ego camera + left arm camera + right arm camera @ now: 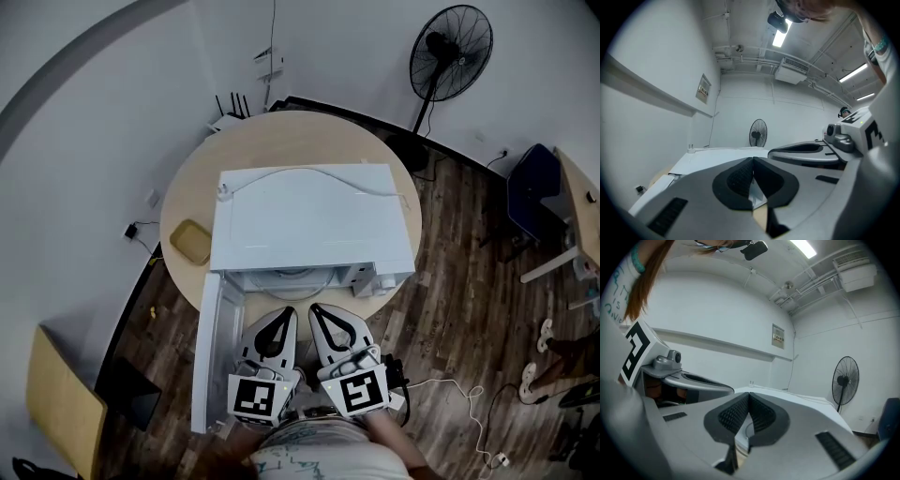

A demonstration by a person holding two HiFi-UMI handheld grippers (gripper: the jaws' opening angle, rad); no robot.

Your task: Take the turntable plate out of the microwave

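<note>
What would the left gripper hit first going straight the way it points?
Probably the microwave: the left gripper, jaws shut, aims at its open front, toward the turntable plate. Depth and height are unclear.

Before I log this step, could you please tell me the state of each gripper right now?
Left gripper: closed, holding nothing.
Right gripper: closed, holding nothing.

White walls (94,75), dark wood floor (450,309) — round table (187,187) near the wall, black standing fan (450,42) beyond it, strip lights (779,38) overhead.
</note>
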